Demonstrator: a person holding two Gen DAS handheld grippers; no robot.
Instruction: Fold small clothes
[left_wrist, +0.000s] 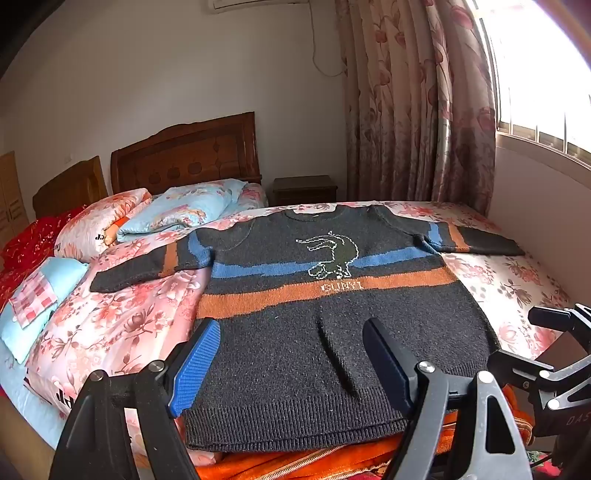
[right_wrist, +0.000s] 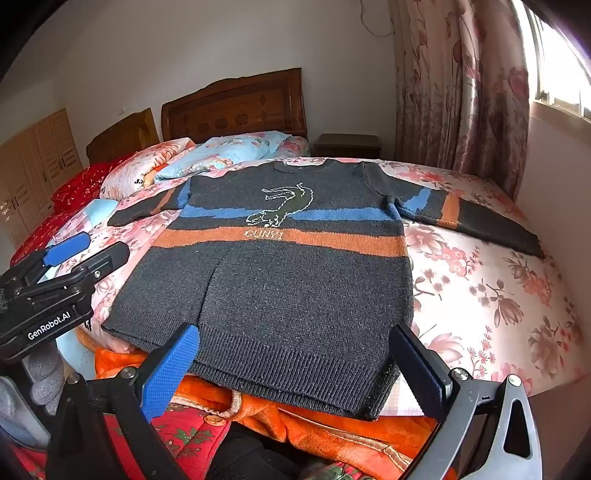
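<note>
Sweater (left_wrist: 325, 332) flat on bed (right_wrist: 498, 295); both tools wide apart, empty (red quilted garment (right_wrist: 184, 435) only in right view).

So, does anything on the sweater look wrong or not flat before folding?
One thing: the sweater lies spread flat with sleeves out, but a raised crease runs up from the hem through the lower front. Its hem overhangs an orange garment. Both grippers are open, holding nothing.

— Ahead of the spread jaws of the left gripper (left_wrist: 291, 354)?
— Dark grey knitted sweater with blue and orange stripes (left_wrist: 328, 332), flat on the pink floral bedsheet (left_wrist: 122, 321), hem between the fingertips.
— Off to the right?
— Part of the right gripper (left_wrist: 554, 354), low beside the hem.
</note>
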